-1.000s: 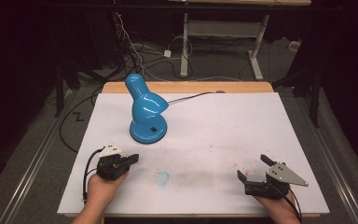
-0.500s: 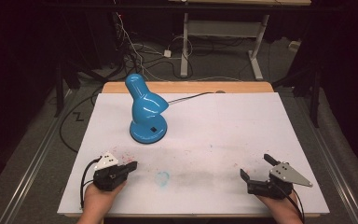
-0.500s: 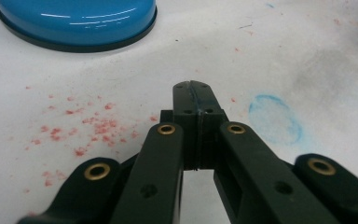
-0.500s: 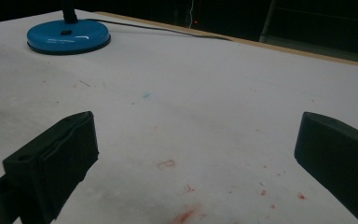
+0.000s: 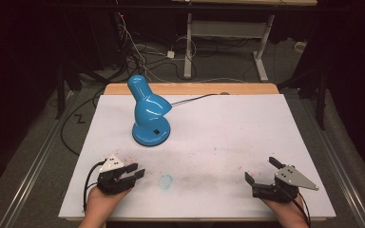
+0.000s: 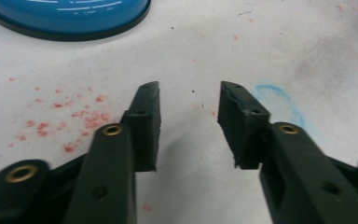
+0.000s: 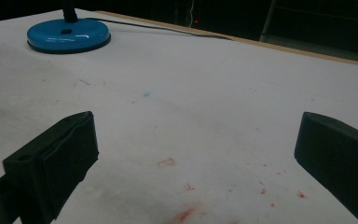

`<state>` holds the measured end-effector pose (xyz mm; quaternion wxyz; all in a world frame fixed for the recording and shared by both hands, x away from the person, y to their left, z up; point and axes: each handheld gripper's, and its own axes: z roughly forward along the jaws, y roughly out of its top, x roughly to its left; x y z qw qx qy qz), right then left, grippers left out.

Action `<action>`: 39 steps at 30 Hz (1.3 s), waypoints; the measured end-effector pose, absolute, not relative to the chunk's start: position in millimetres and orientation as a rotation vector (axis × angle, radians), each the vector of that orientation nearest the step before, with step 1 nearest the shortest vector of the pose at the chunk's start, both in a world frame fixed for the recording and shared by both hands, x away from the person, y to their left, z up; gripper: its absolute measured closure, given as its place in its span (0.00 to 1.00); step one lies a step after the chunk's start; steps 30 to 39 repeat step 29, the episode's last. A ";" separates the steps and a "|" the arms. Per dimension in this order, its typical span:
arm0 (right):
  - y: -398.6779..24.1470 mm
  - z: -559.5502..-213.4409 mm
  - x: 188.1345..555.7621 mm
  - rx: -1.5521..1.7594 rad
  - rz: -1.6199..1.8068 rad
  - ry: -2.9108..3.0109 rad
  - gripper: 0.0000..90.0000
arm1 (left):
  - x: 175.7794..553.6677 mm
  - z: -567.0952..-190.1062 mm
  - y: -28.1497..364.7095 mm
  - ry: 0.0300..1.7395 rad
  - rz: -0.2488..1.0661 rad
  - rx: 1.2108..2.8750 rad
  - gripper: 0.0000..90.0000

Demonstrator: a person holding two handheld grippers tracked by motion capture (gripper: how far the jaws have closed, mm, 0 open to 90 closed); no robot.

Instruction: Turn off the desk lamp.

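A glossy blue desk lamp [image 5: 148, 111] stands on its round base at the back left of the white table top [image 5: 247, 128]. Near the front left edge my left gripper [image 5: 136, 171] points right; its jaws have just been opening, with nothing between them. The left gripper view has this gripper [image 6: 189, 88] low over the stained surface, with the lamp base [image 6: 65, 14] at the top edge. Near the front right, my right gripper [image 5: 261, 168] stands wide open and holds nothing. In the right gripper view the gripper [image 7: 198, 126] faces the lamp base [image 7: 67, 33] far off.
A blue scribbled ring [image 5: 165, 181] and red specks [image 6: 86, 116] mark the sheet between the hands. The lamp's cable [image 5: 195, 99] runs back over the wooden rear edge [image 5: 195, 89]. Cables and a desk frame [image 5: 228, 28] lie on the floor beyond.
The left gripper's jaws, shut in the earlier frames, now stand apart. That hand drew slightly toward the front edge. The right gripper and the lamp have not moved.
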<state>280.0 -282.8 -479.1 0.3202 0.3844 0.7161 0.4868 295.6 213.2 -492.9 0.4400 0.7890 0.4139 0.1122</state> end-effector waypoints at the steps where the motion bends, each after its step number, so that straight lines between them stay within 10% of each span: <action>1: -282.6 -479.1 280.0 1.010 1.279 1.882 0.00 | 295.6 -493.0 212.9 1.021 0.282 1.965 0.51; 13: -281.9 -480.1 280.1 1.008 1.277 1.887 0.00 | 293.0 -485.6 214.9 0.969 0.317 1.937 0.00; 39: -282.2 -482.3 280.6 1.021 1.275 1.888 0.00 | 293.5 -484.1 217.1 0.950 0.336 1.904 0.00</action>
